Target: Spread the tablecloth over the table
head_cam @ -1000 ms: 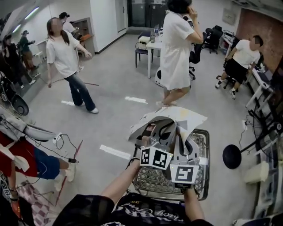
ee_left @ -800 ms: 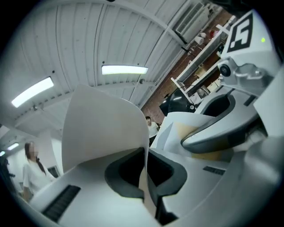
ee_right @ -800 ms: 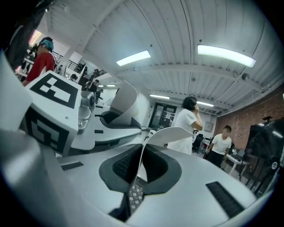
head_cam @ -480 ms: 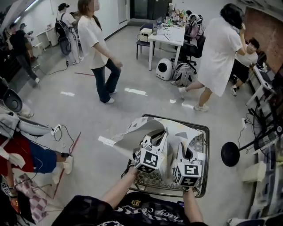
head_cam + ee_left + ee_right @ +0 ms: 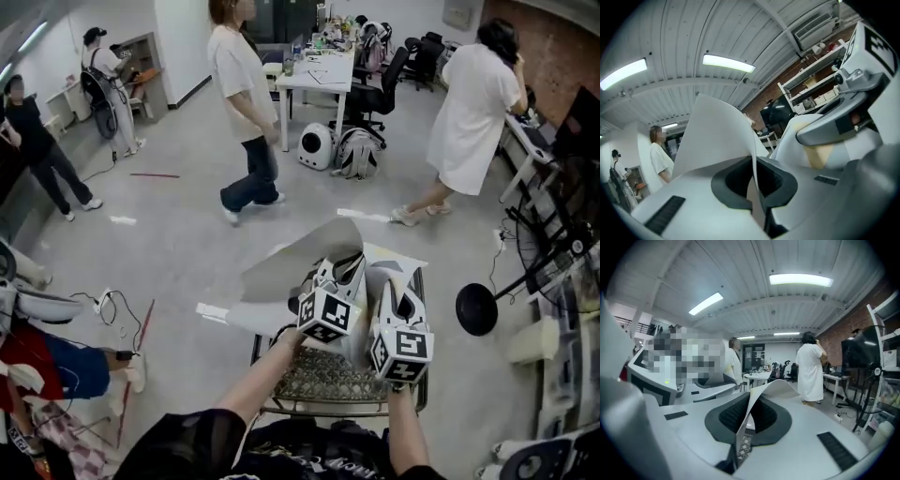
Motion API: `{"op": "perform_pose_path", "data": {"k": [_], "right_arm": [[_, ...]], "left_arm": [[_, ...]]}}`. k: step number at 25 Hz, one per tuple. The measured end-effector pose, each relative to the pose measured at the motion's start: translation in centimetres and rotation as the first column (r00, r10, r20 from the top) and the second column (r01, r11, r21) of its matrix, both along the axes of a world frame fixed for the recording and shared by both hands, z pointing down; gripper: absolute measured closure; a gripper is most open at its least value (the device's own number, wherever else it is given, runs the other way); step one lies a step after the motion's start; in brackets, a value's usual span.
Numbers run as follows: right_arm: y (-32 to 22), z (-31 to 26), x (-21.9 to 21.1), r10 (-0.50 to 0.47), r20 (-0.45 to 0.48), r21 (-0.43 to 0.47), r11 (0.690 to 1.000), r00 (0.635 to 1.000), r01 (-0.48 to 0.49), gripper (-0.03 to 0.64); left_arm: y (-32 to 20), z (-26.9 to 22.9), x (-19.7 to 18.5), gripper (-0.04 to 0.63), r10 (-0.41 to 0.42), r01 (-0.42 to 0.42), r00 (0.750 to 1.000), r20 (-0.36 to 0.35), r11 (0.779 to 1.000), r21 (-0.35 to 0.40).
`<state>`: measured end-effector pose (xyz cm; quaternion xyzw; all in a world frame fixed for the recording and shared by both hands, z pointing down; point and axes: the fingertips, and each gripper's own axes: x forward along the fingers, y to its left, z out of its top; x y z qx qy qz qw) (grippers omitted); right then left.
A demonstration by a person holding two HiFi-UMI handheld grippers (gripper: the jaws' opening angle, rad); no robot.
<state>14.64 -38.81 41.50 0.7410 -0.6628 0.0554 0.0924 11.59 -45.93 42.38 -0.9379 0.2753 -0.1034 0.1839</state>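
Head view: you held the cloth (image 5: 286, 272) pinched tight in the left gripper (image 5: 325, 274) and the right gripper (image 5: 391, 284) above the table (image 5: 323, 382). Such thin edge grips could slip, dropping it crumpled.

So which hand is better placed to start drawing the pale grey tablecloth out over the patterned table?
Left, probably. The left gripper and right gripper are both shut on the pale grey tablecloth, but its big loose fold billows on the left side, past the edge of the patterned table.
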Motion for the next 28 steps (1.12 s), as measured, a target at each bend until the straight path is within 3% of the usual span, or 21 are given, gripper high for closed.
{"op": "perform_pose_path", "data": {"k": [4, 8, 11, 15, 19, 23, 25, 27, 28], "right_arm": [[2.3, -1.9, 7.9, 0.147, -0.014, 0.084, 0.986, 0.989, -0.145, 0.601], [6.1, -3.4, 15.3, 0.291, -0.039, 0.153, 0.947, 0.956, -0.282, 0.601], [8.6, -3.6, 19.9, 0.378, -0.067, 0.179, 0.915, 0.923, -0.362, 0.601], [10.5, -1.7, 25.2, 0.398, 0.029, 0.138, 0.907, 0.917, -0.399, 0.601], [11.4, 2.1, 28.1, 0.336, 0.200, 0.059, 0.934, 0.920, -0.354, 0.601], [11.6, 6.0, 28.1, 0.296, 0.265, 0.000, 0.952, 0.918, -0.307, 0.601], [12.0, 7.4, 27.8, 0.287, 0.283, -0.019, 0.956, 0.915, -0.294, 0.600], [12.4, 8.0, 27.7, 0.267, 0.287, -0.037, 0.963, 0.920, -0.268, 0.600], [12.5, 8.2, 27.5, 0.255, 0.283, -0.044, 0.966, 0.925, -0.253, 0.600]], "left_arm": [[2.1, -2.8, 8.5, 0.575, 0.125, -0.126, 0.992, 0.018, 0.986, 0.111], [6.4, -5.4, 17.1, 0.575, 0.254, -0.255, 0.967, 0.031, 0.942, 0.218], [9.2, -6.4, 21.9, 0.575, 0.326, -0.319, 0.945, 0.011, 0.920, 0.227], [11.3, -5.1, 26.6, 0.568, 0.347, -0.343, 0.938, 0.018, 0.920, 0.189], [11.2, -2.3, 27.2, 0.557, 0.255, -0.254, 0.967, 0.001, 0.962, 0.096], [8.3, -0.2, 22.3, 0.558, 0.112, -0.118, 0.988, -0.103, 0.992, -0.048], [6.7, 0.5, 18.2, 0.557, 0.006, -0.033, 0.981, -0.194, 0.990, -0.137], [5.7, 0.9, 14.0, 0.555, -0.123, 0.059, 0.959, -0.256, 0.968, -0.244], [5.6, 1.2, 12.1, 0.555, -0.176, 0.101, 0.951, -0.253, 0.953, -0.286]]}}
